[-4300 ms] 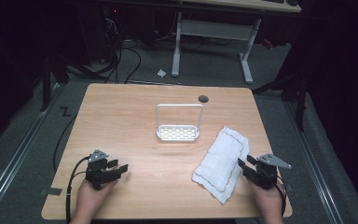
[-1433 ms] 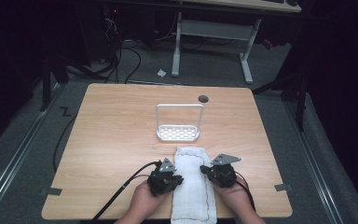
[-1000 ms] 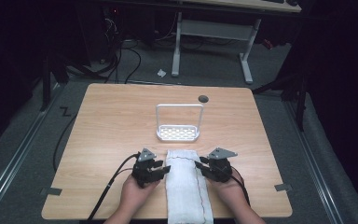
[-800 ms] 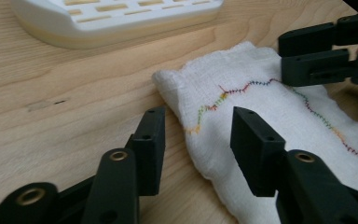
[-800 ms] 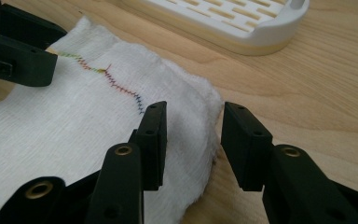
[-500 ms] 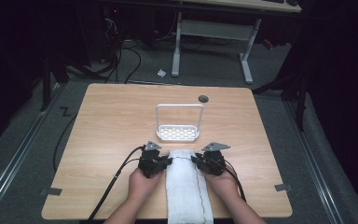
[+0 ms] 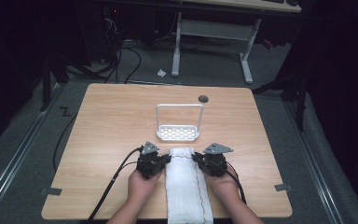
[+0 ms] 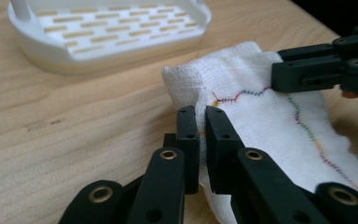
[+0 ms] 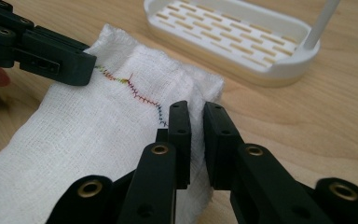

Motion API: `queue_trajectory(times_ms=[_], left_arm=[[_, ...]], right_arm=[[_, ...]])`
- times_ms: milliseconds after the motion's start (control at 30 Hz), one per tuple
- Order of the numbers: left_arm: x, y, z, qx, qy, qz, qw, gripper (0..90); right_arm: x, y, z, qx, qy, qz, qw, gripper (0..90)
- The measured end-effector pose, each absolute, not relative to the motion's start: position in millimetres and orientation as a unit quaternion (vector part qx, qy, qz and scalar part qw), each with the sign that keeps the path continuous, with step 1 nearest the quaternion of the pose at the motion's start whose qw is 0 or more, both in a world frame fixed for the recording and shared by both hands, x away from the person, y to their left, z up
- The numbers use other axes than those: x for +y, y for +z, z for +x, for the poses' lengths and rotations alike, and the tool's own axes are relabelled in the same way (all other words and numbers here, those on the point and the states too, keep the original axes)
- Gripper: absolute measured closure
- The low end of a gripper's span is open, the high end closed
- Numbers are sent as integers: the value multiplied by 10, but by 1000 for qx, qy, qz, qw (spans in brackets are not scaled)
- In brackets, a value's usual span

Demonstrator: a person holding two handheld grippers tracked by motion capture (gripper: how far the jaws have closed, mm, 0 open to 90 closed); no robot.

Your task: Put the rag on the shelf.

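The white cloth lies folded in a long strip on the wooden table, its far end just in front of the white rack. The left gripper pinches the left edge of this far end with its jaws closed on it. The right gripper pinches the right edge in the same way. A coloured stitch line runs along the cloth.
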State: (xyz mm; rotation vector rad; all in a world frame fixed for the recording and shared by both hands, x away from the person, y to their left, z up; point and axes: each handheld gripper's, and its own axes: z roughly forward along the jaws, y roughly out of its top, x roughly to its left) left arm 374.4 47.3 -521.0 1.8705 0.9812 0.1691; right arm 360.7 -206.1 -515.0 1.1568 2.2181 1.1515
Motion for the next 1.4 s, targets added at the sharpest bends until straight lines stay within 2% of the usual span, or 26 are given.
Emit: queue_trajectory(times_ms=[167, 400, 633, 1033, 1400], left_arm=[[531, -5068, 3662, 385, 88, 764, 510, 846], [619, -4902, 3630, 390, 87, 755, 520, 851], [714, -4655, 3603, 382, 110, 743, 538, 852], [820, -4161, 3615, 358, 151, 728, 565, 854], [842, -3878, 3654, 338, 184, 717, 581, 855]], right_arm=[[-2045, -5012, 3546, 787, 424, 396, 208, 823], [-1983, -4783, 3483, 782, 440, 377, 227, 822], [-1927, -4554, 3452, 771, 462, 367, 239, 823], [-1863, -4124, 3493, 750, 496, 348, 265, 823], [-1843, -3818, 3535, 732, 519, 336, 286, 823]])
